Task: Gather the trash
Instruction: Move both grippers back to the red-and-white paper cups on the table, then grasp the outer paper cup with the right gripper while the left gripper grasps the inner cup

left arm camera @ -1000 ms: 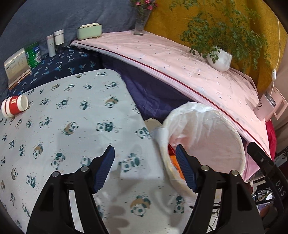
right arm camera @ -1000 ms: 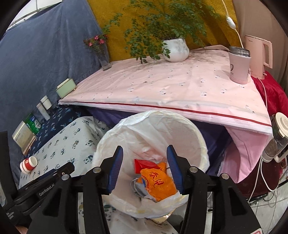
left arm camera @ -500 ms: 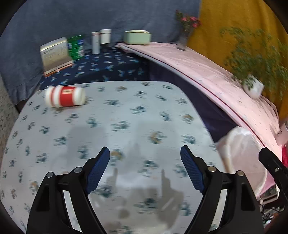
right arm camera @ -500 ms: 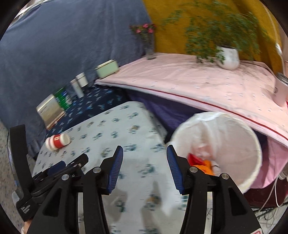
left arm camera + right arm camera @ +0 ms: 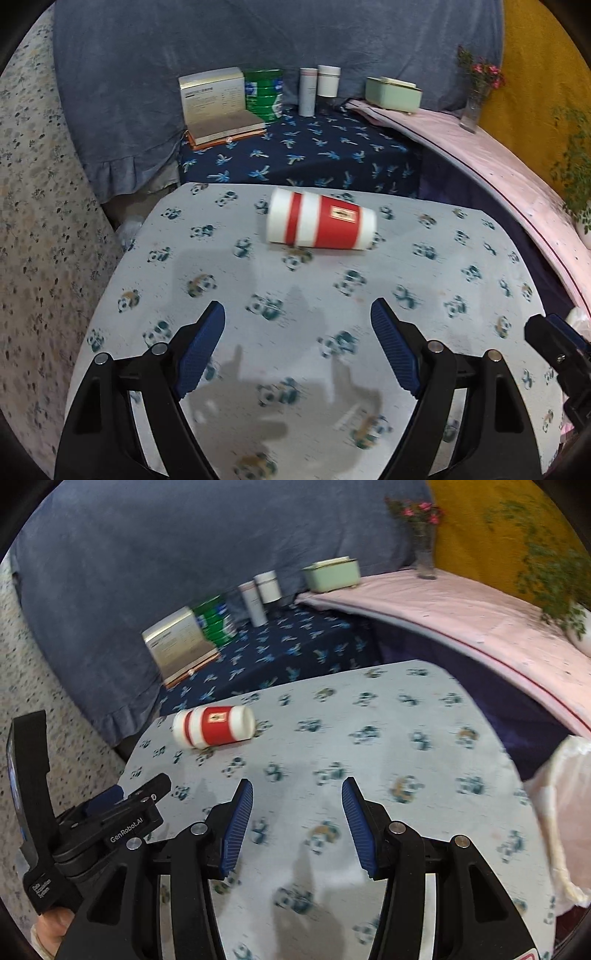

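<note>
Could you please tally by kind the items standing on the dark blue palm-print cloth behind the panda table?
Boxes: 1
Books: 1
Green cans: 1
White cylinders: 2
Total: 5

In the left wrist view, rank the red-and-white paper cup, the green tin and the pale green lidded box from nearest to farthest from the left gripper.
From the left gripper, jaws open:
1. Red-and-white paper cup, lying on its side on the panda-print cloth, straight ahead.
2. Green tin, back on the dark blue palm-print cloth, slightly left.
3. Pale green lidded box, far back right.
</note>
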Motion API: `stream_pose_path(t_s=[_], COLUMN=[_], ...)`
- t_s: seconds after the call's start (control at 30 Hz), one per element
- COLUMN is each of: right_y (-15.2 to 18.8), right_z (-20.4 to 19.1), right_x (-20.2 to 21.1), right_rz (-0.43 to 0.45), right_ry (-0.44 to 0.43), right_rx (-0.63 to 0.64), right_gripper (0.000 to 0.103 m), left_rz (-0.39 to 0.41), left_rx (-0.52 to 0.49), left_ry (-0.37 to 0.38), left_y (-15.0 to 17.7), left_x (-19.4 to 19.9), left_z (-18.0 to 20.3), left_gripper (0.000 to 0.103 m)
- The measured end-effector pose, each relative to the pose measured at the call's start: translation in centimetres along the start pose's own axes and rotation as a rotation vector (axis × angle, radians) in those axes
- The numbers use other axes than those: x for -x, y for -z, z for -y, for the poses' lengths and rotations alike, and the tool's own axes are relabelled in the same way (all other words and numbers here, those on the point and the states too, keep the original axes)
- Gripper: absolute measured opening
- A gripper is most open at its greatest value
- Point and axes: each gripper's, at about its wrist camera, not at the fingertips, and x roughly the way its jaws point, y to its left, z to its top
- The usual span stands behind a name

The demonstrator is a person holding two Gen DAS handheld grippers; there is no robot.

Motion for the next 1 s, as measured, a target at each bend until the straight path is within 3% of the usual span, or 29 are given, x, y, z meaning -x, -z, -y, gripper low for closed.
stream_pose_path(t_s=[0.23,0.4,0.57,0.7,0.87,0.93,1.0], right_y=[-2.1,-3.8,-4.4,-4.3,-3.9,-3.6,-3.2], right_z=[-3.4,-3.8,-3.1,-2.1,-0.8,-0.4,0.0], right_x=[-5.8,-9.5,-12.4,-13.7,-13.5,-13.2,-12.7], right_rz=[-0.054,-0.081,-0.128,-0.160,-0.150,-0.143,-0.142], right_ry=[-0.033,-0.058,-0.094,-0.134,-0.152,-0.139,-0.130], right_rx=[0.055,0.066,0.078,0.043,-0.003,0.000,-0.001], right_gripper=[0.032,0.029,0.029,0.029,0.029,0.029,0.029], left_rz=[-0.010,-0.014,-0.043,-0.070,-0.094,-0.094,-0.111], left_rx=[0.030,0.072,0.050,0.049,-0.027,-0.055,-0.078], left_ry=[0.054,0.116,0.133,0.225,0.291,0.318,0.342], left_y=[-3.1,-5.5,-6.8,-6.9,-5.9,-5.3,-4.6], left_x=[-4.0,-7.1,-10.1,-11.4,-11.7,-11.3,-10.9], left_z=[-2.7,-3.9,-3.8,-3.5,-1.0,0.1,1.1], left_gripper=[0.077,0.071,0.053,0.039,0.024,0.009,0.003])
